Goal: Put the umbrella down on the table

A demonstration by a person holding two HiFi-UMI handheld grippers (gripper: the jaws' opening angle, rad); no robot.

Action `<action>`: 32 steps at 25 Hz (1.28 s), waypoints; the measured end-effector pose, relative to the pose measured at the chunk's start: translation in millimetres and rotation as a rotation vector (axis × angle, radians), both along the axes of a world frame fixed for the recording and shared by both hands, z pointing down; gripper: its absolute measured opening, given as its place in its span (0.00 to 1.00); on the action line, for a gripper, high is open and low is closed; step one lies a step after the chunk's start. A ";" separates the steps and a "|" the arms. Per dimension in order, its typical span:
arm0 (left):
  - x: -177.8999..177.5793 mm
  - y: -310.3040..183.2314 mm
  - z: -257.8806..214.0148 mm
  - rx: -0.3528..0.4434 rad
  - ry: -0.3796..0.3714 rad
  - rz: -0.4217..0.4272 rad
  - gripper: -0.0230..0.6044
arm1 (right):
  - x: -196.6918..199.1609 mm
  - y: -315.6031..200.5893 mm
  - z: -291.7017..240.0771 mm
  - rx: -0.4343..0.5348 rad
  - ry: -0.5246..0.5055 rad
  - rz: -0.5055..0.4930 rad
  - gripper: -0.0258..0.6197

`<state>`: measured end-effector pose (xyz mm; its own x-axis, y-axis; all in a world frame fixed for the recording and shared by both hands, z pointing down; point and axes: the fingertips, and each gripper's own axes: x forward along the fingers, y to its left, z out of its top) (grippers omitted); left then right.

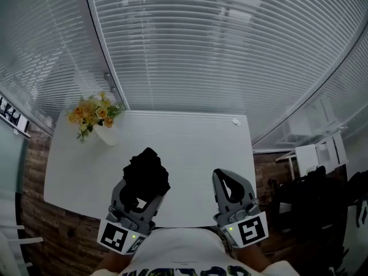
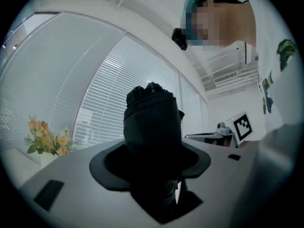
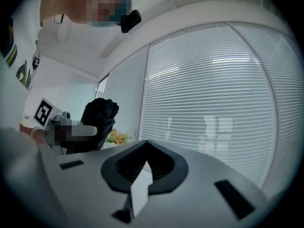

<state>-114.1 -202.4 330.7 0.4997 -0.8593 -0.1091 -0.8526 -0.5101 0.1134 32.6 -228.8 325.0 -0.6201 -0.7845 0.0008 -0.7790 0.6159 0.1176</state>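
Looking down in the head view: white table fills mid-frame, w/ a vase of yellow flowers at its upper-left corner and window blinds across the top. Left gripper sits lower left of centre, clamped on a folded black umbrella that sticks up out of the jaws, over the table's near edge. Can't tell if the umbrella touches the tabletop. Right gripper is lower right of centre, well apart from the umbrella, nothing in it, tips together.

Left gripper view: umbrella stands upright at frame centre, seated in the left gripper, jaws closed round its lower end. Flowers at far left. Marker cube of the other gripper at mid-right.

Right gripper view: right gripper at lower centre, jaws closed, tips meeting, empty. Umbrella shows at mid-left, flowers just right of it, blinds filling the right side.
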 end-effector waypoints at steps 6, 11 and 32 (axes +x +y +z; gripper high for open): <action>20.1 -1.2 0.9 -0.002 -0.027 -0.014 0.46 | 21.7 -0.8 2.2 -0.017 0.002 -0.004 0.05; 26.9 -11.1 10.9 -0.022 -0.086 -0.026 0.45 | 29.4 -3.0 1.9 -0.013 -0.003 -0.006 0.05; 73.0 -77.4 152.8 -0.221 -0.593 0.221 0.45 | 47.3 5.6 5.8 -0.023 0.011 0.037 0.05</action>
